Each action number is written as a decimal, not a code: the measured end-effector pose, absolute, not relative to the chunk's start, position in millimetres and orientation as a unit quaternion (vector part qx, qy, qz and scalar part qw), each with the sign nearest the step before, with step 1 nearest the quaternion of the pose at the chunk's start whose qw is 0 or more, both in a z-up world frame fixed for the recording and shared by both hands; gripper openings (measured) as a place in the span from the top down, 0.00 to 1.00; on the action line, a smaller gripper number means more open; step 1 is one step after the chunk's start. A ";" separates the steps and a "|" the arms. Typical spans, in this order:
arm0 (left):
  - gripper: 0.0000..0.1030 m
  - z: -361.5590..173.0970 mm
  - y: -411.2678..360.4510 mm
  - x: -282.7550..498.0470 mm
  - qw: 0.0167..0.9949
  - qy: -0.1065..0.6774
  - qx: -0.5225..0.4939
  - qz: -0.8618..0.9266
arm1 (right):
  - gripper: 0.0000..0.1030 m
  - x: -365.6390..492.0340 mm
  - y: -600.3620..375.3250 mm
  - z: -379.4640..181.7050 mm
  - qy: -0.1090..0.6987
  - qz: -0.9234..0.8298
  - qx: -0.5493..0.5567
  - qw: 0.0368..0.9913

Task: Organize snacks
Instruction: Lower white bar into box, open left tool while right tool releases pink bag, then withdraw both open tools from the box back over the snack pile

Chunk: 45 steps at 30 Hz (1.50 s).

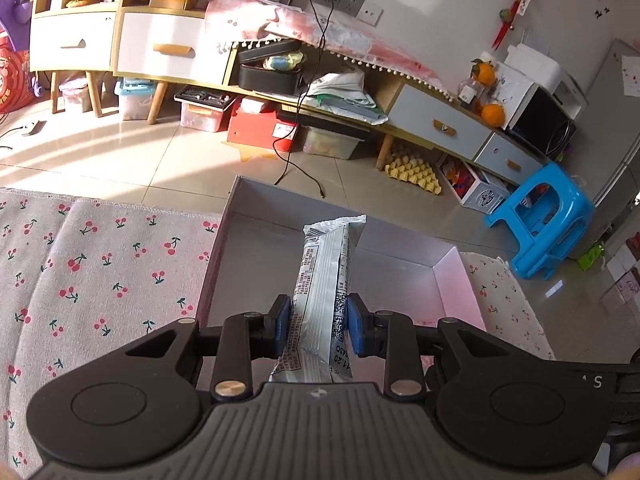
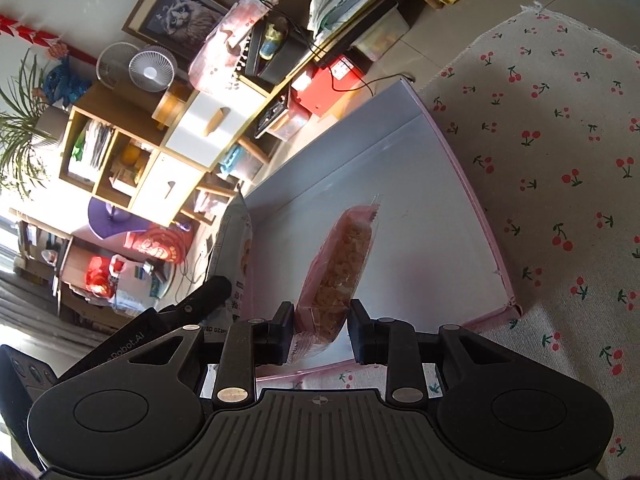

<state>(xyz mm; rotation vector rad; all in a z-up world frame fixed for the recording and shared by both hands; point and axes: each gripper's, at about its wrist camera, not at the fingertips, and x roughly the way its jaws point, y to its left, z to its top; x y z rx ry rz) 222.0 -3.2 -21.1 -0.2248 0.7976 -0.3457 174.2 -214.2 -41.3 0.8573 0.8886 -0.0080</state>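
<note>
- Nearest the left wrist camera, the left gripper (image 1: 319,330) has its jaws closed part-way on a silver snack packet (image 1: 324,292), blue pads (image 1: 357,330) pressing both of its sides.
- That silver snack packet points forward from the jaws, over the open grey box (image 1: 256,256).
- In the right wrist view, the right gripper (image 2: 321,330) has its jaws drawn in on a pink snack packet (image 2: 338,268); the left pad presses the wrapper, and whether the right pad touches it is unclear.
- Crumbly brown filling shows through the pink wrapper, which tilts up and away from the jaws above the floor of the box.
- The box sits on a cherry-print cloth (image 1: 100,272) covering the bench, its interior bare under both packets.
- At the left edge of the right wrist view, the other gripper and its silver packet show beside the box wall.
- Beyond the bench edge lie a tiled floor (image 1: 120,152), a low cabinet and a blue stool (image 1: 544,216).
</note>
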 end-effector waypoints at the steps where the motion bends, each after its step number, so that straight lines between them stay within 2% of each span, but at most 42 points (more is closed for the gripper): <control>1: 0.74 -23.7 -2.9 220.3 0.900 0.389 -0.102 -0.167 | 0.73 173.9 -214.2 -43.5 0.419 -0.006 0.399 0.815; 13: 0.72 -32.4 5.1 209.4 0.884 0.430 -0.086 -0.161 | 0.69 173.6 -212.7 -45.7 0.434 -0.016 0.384 0.815; 14: 0.72 -31.1 6.3 207.2 0.884 0.430 -0.085 -0.162 | 0.68 173.6 -214.8 -46.2 0.434 -0.016 0.390 0.812; 18: 0.72 -31.3 2.0 206.1 0.878 0.446 -0.074 -0.155 | 0.48 171.1 -222.1 -43.5 0.423 -0.015 0.412 0.807; 20: 0.72 -30.9 0.1 205.7 0.875 0.454 -0.075 -0.150 | 0.42 169.0 -222.8 -41.2 0.422 -0.014 0.412 0.807; 28: 0.72 -30.8 2.0 204.8 0.844 0.511 -0.097 -0.132 | 0.35 165.7 -226.4 -37.8 0.422 -0.014 0.414 0.807; 35: 0.69 -32.3 -2.3 196.6 0.861 0.484 -0.077 -0.136 | 0.33 162.7 -221.8 -27.6 0.419 -0.004 0.395 0.818; 41: 0.44 -16.2 -5.4 181.9 0.881 0.449 -0.057 -0.142 | 0.24 152.8 -210.5 -6.4 0.421 -0.007 0.326 0.846; 43: 0.31 -8.7 -5.6 174.6 0.888 0.434 -0.038 -0.144 | 0.21 147.0 -206.0 3.4 0.417 -0.012 0.287 0.862; 45: 0.27 -4.7 -4.4 169.6 0.891 0.432 -0.025 -0.142 | 0.16 140.7 -201.6 10.1 0.415 -0.019 0.259 0.872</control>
